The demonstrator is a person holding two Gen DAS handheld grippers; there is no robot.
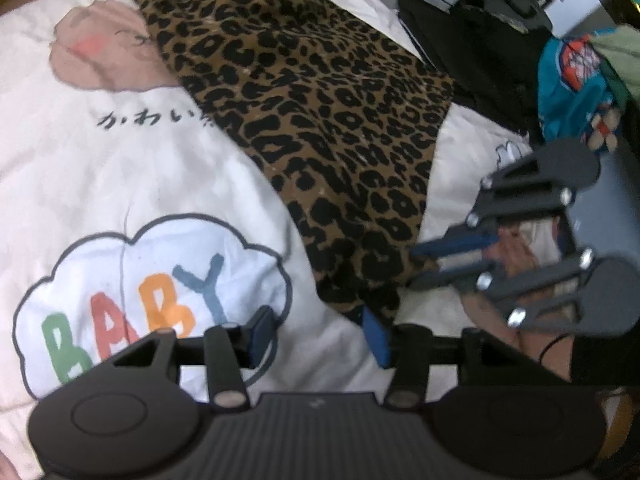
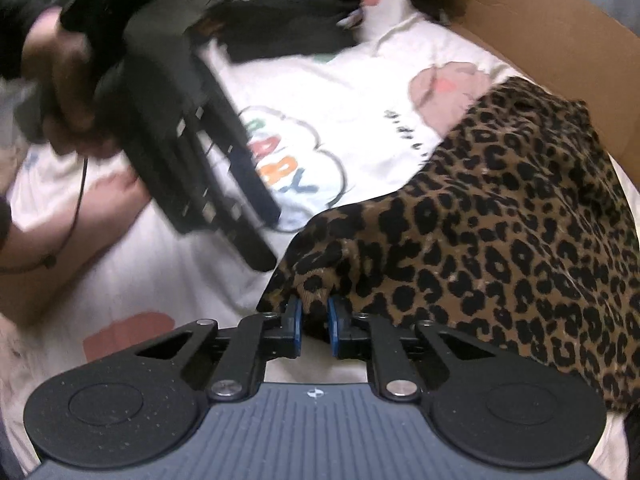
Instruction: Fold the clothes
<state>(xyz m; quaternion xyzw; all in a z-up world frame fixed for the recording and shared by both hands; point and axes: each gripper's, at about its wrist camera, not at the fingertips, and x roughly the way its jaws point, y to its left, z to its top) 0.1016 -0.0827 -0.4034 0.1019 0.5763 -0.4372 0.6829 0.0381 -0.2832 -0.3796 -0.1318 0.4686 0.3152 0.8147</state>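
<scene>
Leopard garment (image 2: 500, 216) lies spread on the white quilt (image 1: 120, 168), its near corner bunched up right at the R gripper (image 2: 314, 330). In the right wrist view the blue pads (image 2: 297, 320) sit close together w/ a fold of leopard cloth pinched between them: jaws nearly closed, gripping the corner. The rest of the garment runs away ahead and to the right of those fingers, up toward the cardboard wall (image 2: 560, 40).

L gripper (image 1: 320, 338) stands about half open. In its own view the garment's lower tip reaches down to the right blue pad (image 1: 376, 336) and prob. touches it, but blur makes contact hard to call; the left pad (image 1: 260, 330) is clear of cloth, over the quilt's "BABY" cloud print (image 1: 152, 292). Nothing clamped between them. From the right wrist view the L gripper (image 2: 264, 240) comes in from upper left, held by a hand (image 2: 72, 92), fingertips just beside the garment's corner.

Ahead-left of the L fingers, beyond the cloud print: a pink animal print (image 1: 104, 52) part covered by the garment. Ahead-right: dark clothes (image 1: 472, 52) and a teal printed item (image 1: 576, 88). The R gripper (image 1: 432, 264) shows to the right of the L fingers, its tips on the garment's edge.
</scene>
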